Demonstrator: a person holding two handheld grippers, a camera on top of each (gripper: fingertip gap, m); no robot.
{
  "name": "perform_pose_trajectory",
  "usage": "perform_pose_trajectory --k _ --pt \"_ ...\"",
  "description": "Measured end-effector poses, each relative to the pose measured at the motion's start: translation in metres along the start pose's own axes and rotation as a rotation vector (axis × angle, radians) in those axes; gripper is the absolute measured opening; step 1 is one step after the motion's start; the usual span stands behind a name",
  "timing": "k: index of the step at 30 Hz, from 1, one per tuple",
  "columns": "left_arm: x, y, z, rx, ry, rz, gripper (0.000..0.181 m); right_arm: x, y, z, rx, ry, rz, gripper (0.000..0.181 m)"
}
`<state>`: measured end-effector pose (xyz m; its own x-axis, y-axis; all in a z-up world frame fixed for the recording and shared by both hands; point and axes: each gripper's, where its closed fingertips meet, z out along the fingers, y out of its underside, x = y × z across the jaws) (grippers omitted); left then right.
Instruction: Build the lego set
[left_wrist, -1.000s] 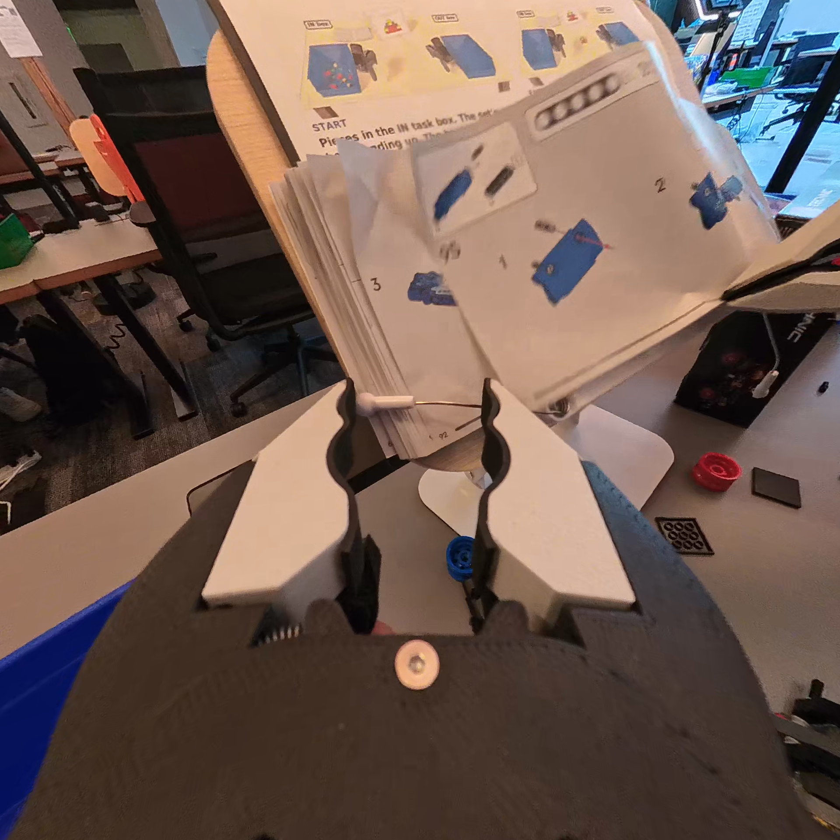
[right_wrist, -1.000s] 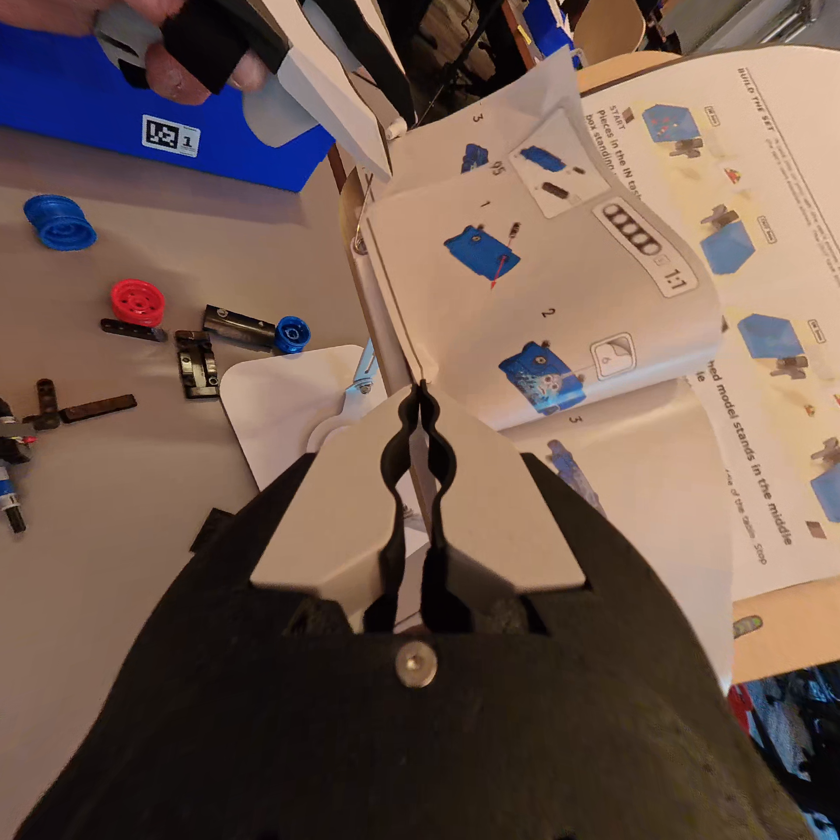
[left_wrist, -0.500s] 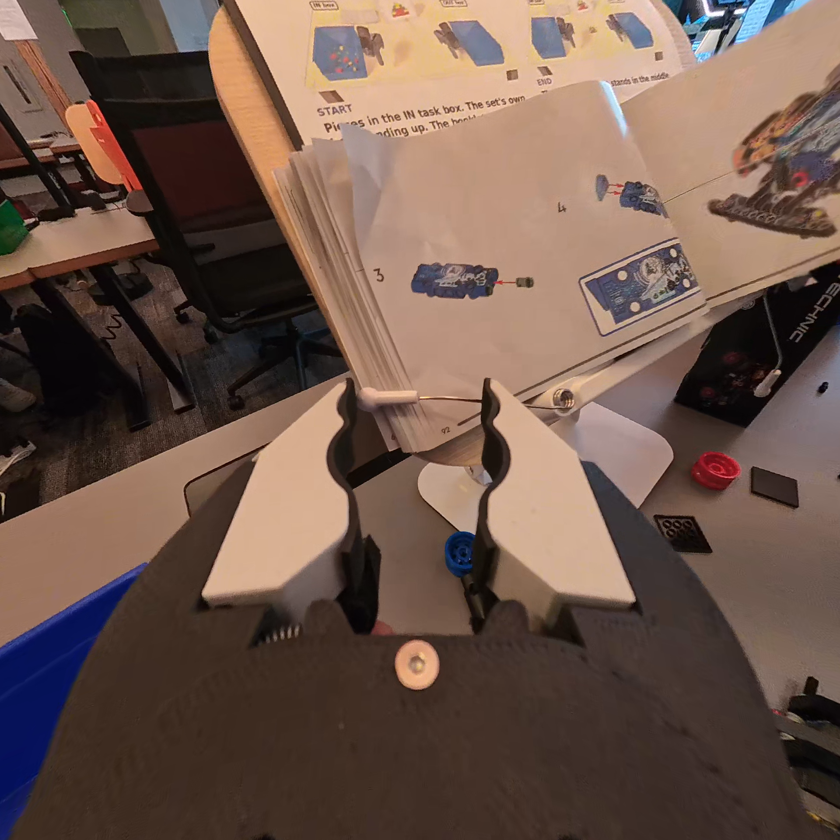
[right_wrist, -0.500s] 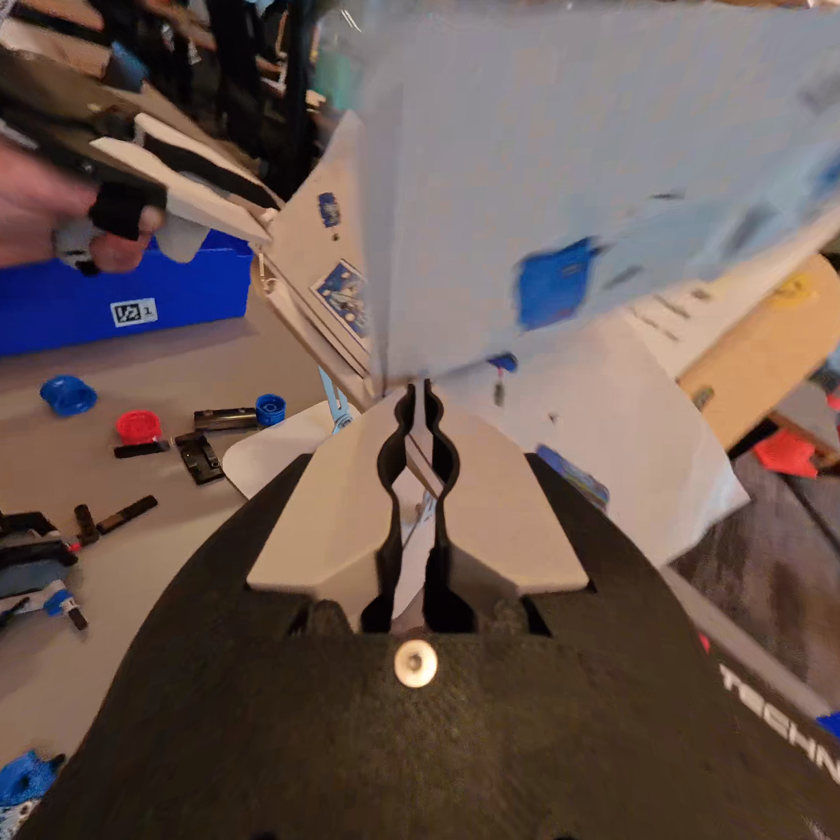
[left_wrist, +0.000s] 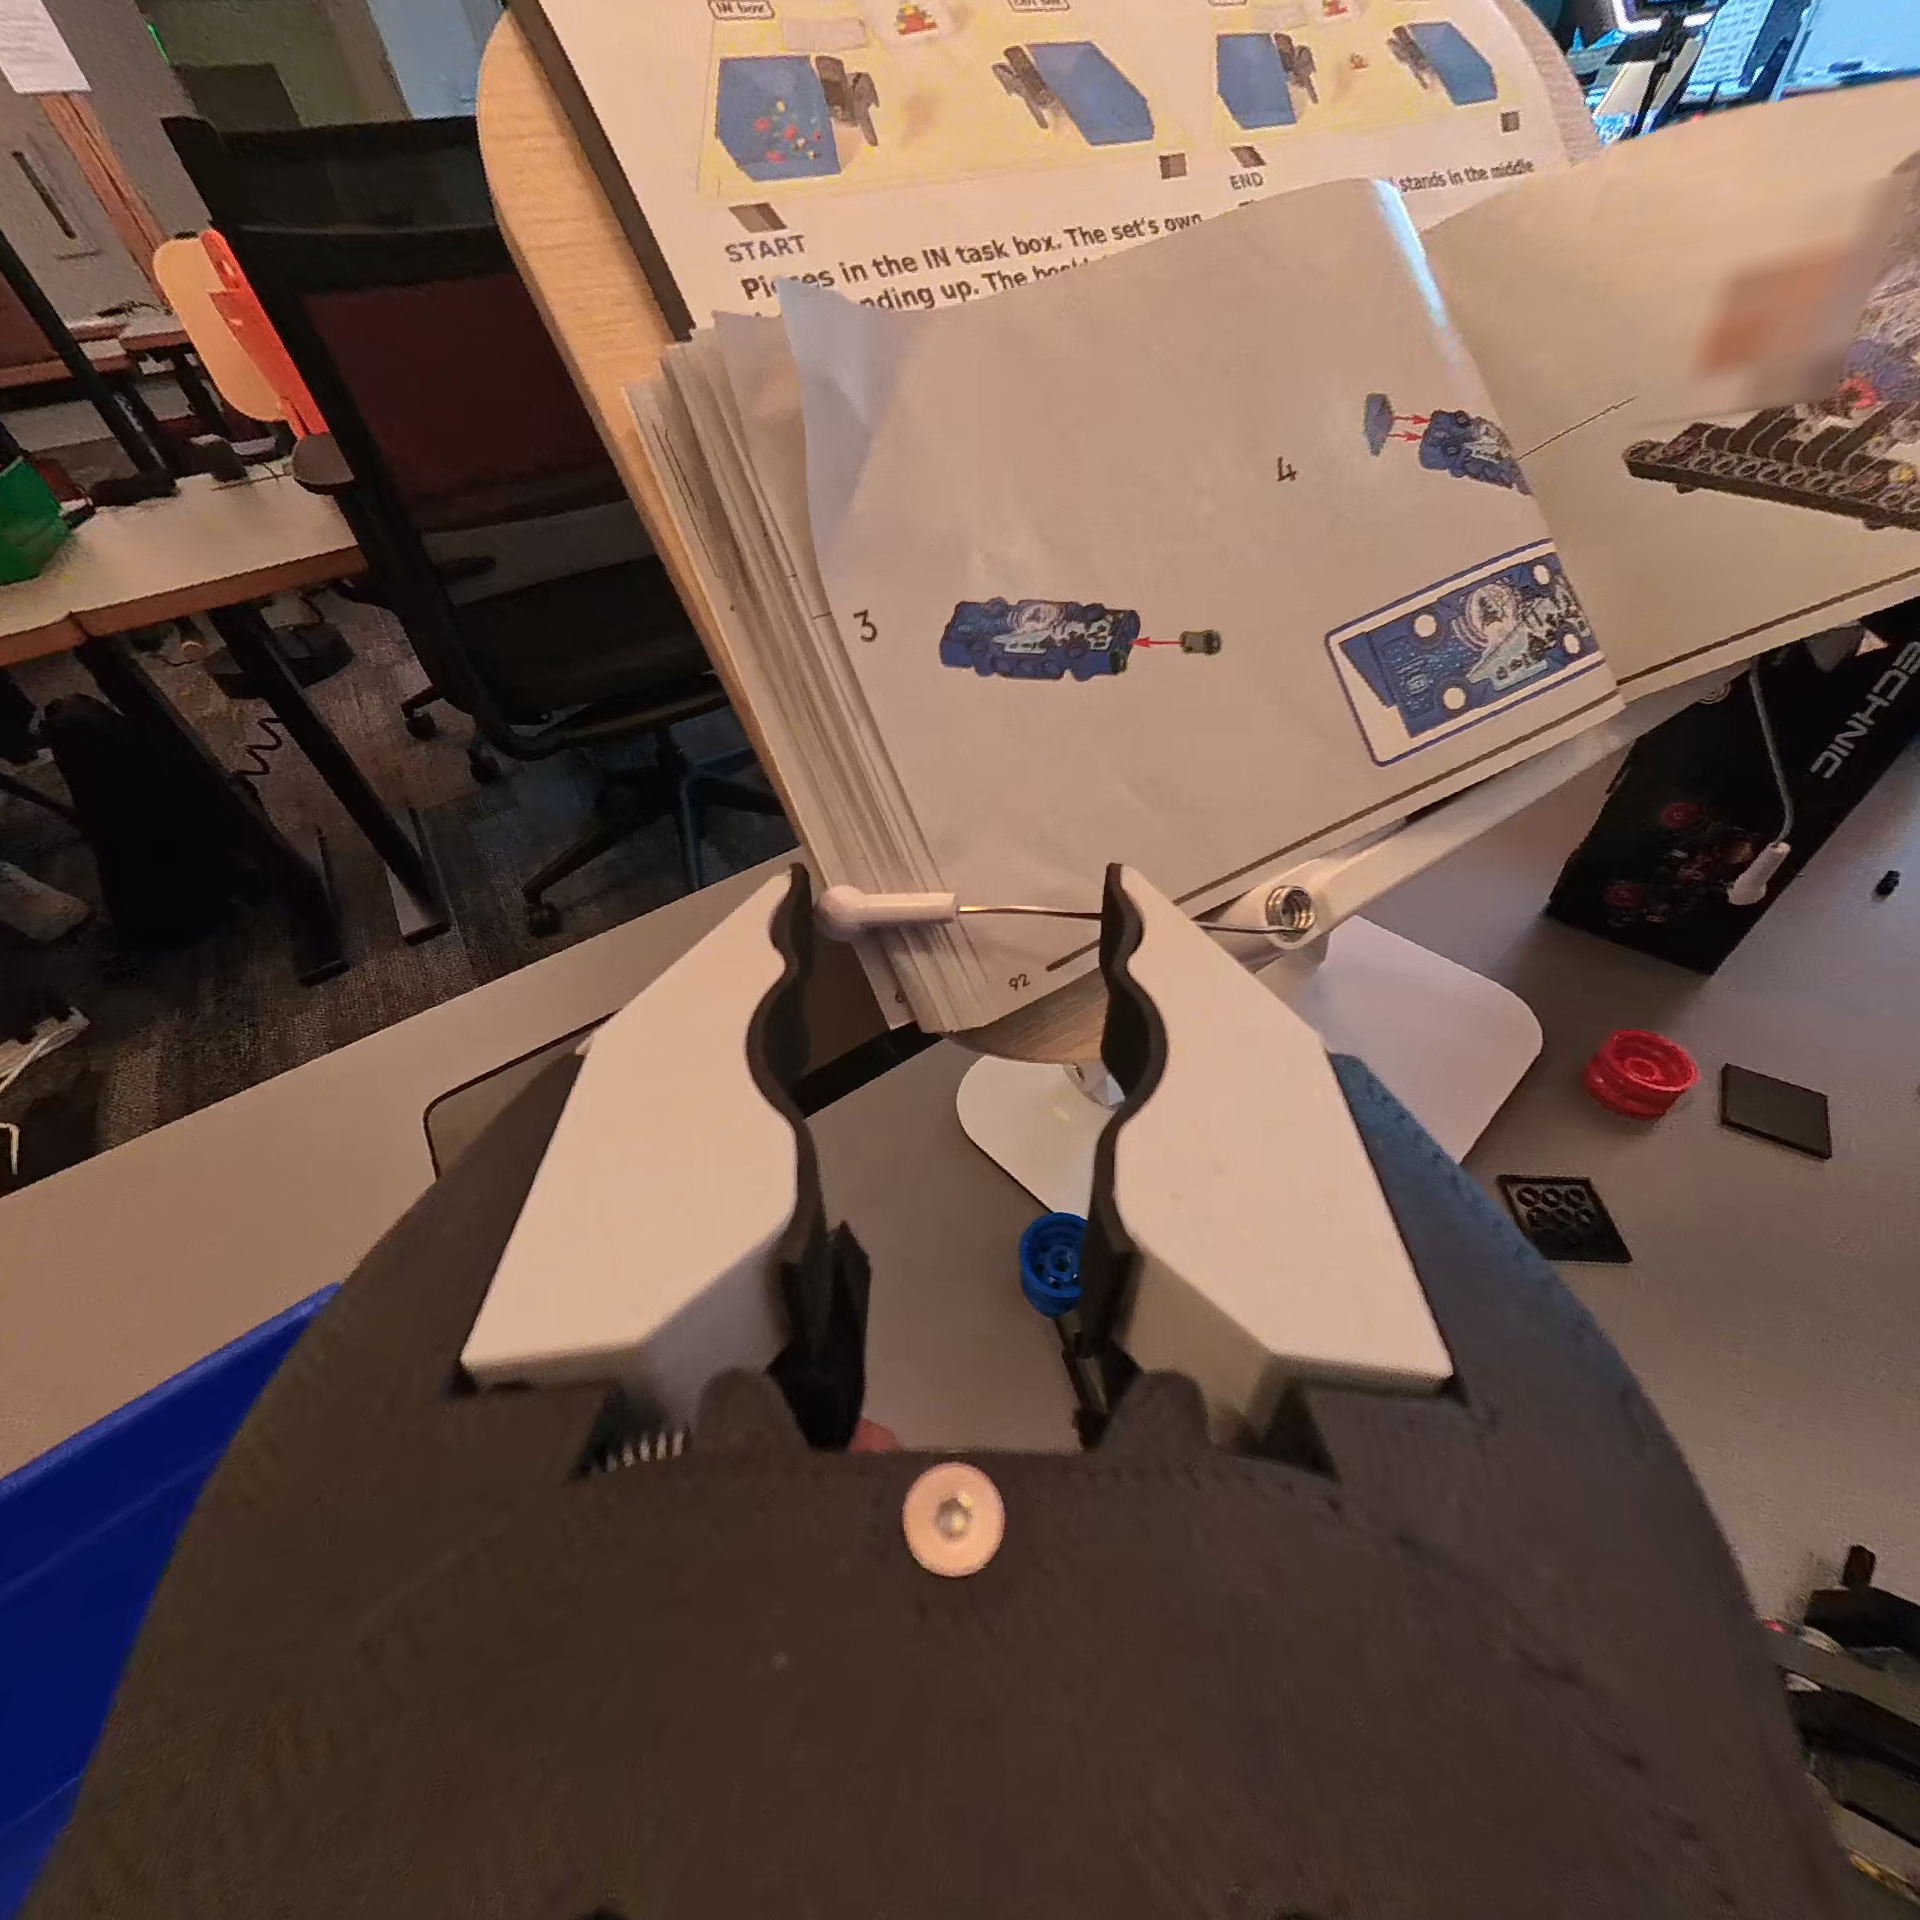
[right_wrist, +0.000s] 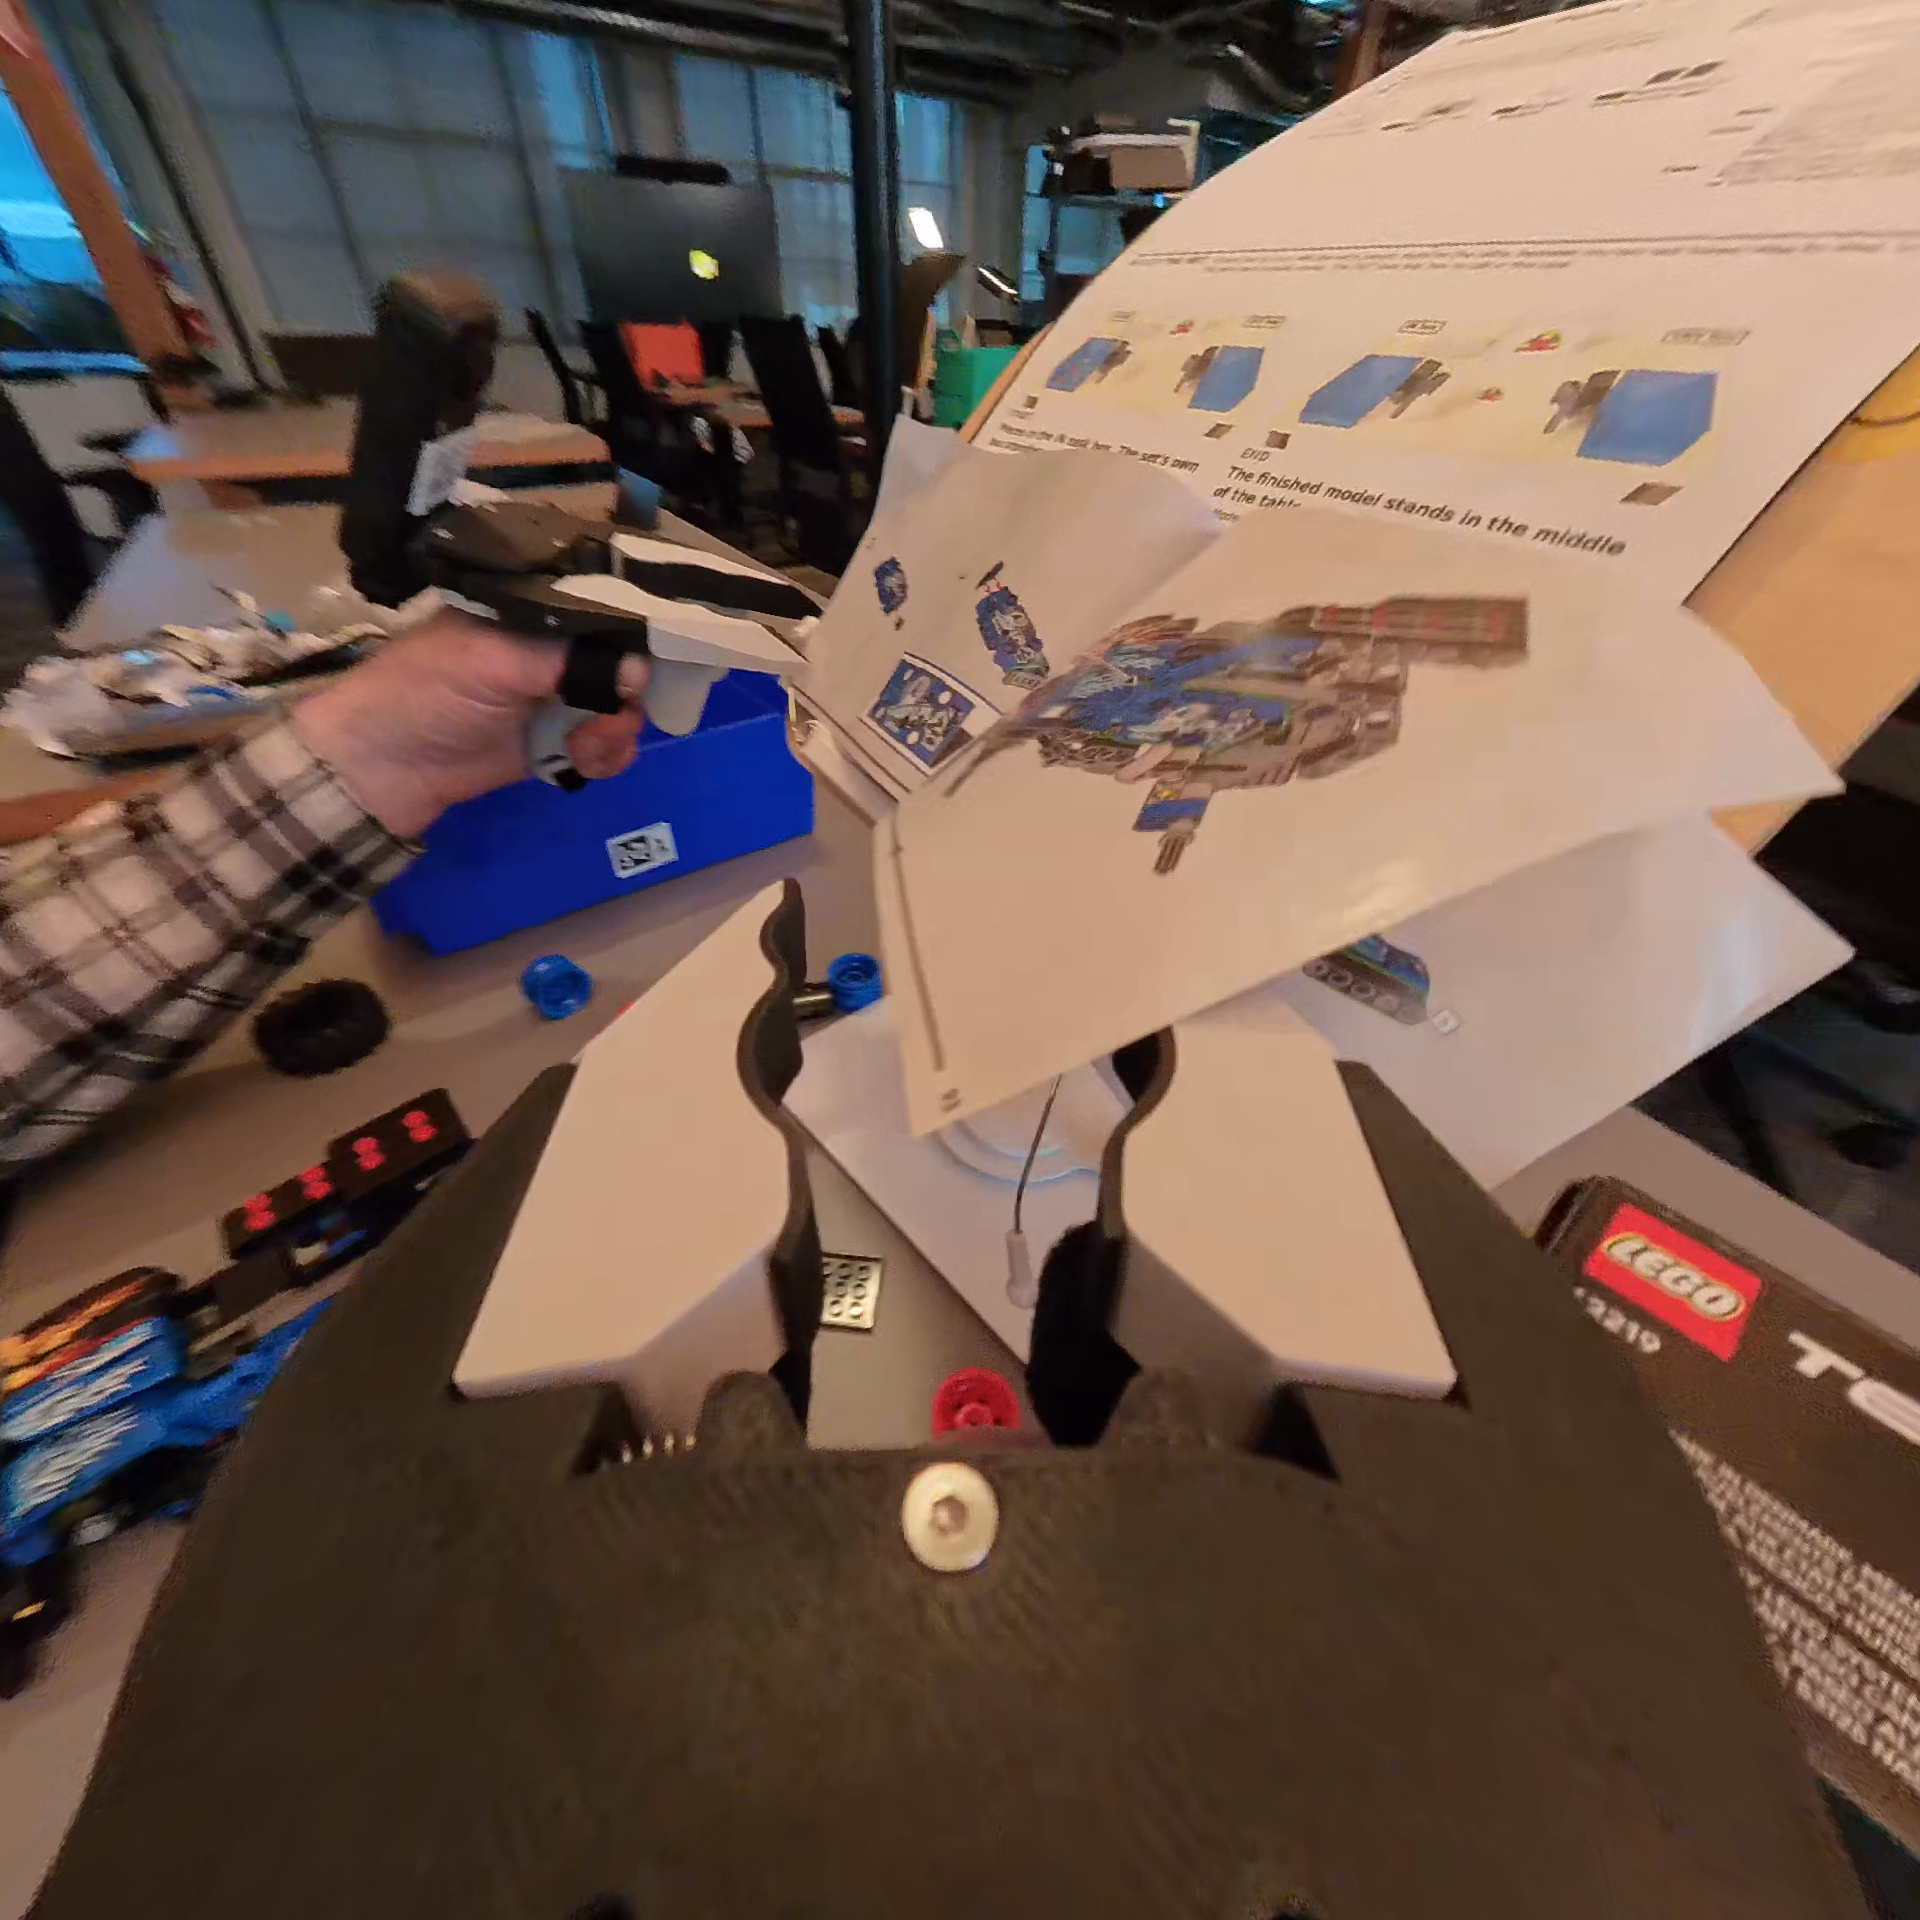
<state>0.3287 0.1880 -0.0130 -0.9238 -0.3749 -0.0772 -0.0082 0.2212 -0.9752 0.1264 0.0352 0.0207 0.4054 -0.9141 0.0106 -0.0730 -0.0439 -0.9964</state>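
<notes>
Both grippers, left (left_wrist: 951, 1039) and right (right_wrist: 961, 1049), stand released and empty above the surface (left_wrist: 1714, 1340). Just beyond, the lego booklet (left_wrist: 1143, 623) leans on its stand; steady the loose page (right_wrist: 1299, 790) before reading, I judge.

In the left wrist view the instruction booklet (left_wrist: 1143, 644) rests on the stand (left_wrist: 1382, 1049) at twelve o'clock; wheel (left_wrist: 1640, 1072), tile (left_wrist: 1775, 1110) and plate (left_wrist: 1564, 1218) lie at three o'clock
</notes>
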Motion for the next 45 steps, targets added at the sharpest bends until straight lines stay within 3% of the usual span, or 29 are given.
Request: perform_pose_trajectory --k 6,12,23,45 --pt "0.0 0.0 0.0 0.001 0.001 -0.001 0.053 0.011 -0.004 -0.023 0.083 -0.045 0.138 0.053" --pt "0.0 0.001 0.0 -0.001 0.001 -0.001 0.054 0.024 0.004 -0.027 0.061 -0.023 0.173 0.0" --pt "0.0 0.002 0.0 0.001 0.004 -0.004 0.054 0.059 0.029 -0.027 0.005 0.06 0.273 0.002" --pt "-0.001 0.004 -0.001 -0.009 0.001 -0.001 0.055 0.048 0.027 -0.046 -0.084 0.133 0.18 0.026"
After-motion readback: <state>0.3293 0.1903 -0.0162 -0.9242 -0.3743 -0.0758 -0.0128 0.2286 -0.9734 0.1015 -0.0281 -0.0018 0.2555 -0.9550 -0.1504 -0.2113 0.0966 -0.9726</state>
